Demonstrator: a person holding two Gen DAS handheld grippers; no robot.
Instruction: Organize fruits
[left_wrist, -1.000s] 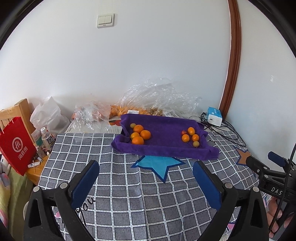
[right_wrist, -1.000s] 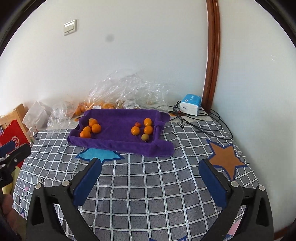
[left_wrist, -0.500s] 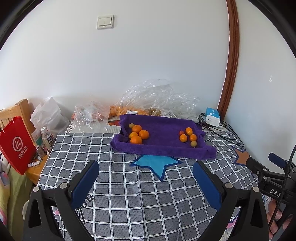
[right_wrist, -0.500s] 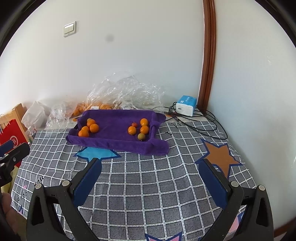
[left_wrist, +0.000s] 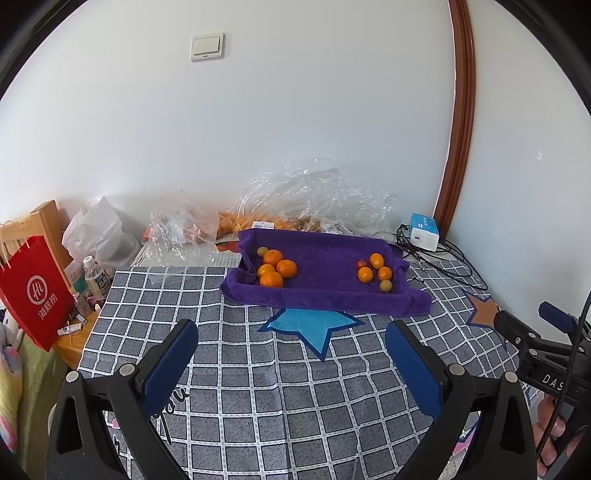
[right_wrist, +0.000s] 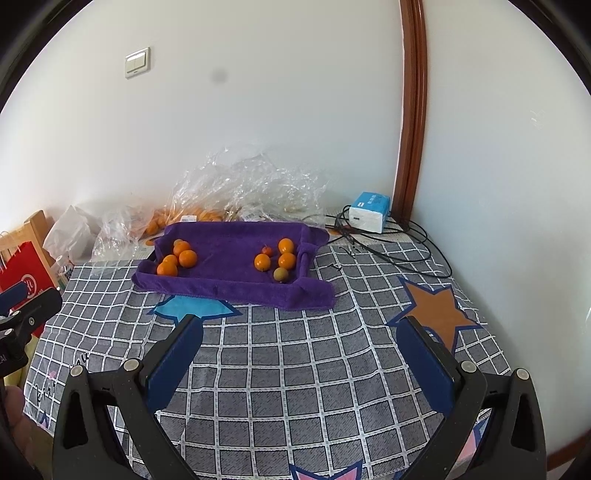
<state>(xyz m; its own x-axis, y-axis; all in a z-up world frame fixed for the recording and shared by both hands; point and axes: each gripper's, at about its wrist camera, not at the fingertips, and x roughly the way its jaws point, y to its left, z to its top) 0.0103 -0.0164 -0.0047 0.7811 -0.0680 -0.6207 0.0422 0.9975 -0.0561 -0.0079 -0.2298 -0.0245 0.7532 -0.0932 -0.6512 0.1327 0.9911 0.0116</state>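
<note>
A purple cloth tray (left_wrist: 325, 291) (right_wrist: 229, 286) lies at the far side of the checked tablecloth. At its left end sit several oranges (left_wrist: 275, 269) (right_wrist: 181, 258) with one small greenish fruit. At its right end sit several small orange fruits (left_wrist: 375, 269) (right_wrist: 277, 258), a tiny red one and a greenish one (left_wrist: 385, 285) (right_wrist: 280, 274). My left gripper (left_wrist: 291, 343) is open and empty, well short of the tray. My right gripper (right_wrist: 301, 339) is open and empty, also short of the tray.
Crumpled clear plastic bags (left_wrist: 314, 195) with more oranges lie behind the tray by the wall. A white and blue box (left_wrist: 424, 227) and black cables (right_wrist: 388, 251) sit at the back right. A red paper bag (left_wrist: 35, 291) and bottles stand off the table's left.
Both grippers have drawn back a little from the tray, which looks slightly farther and smaller. Both stay open and empty. The fruits have not moved.
</note>
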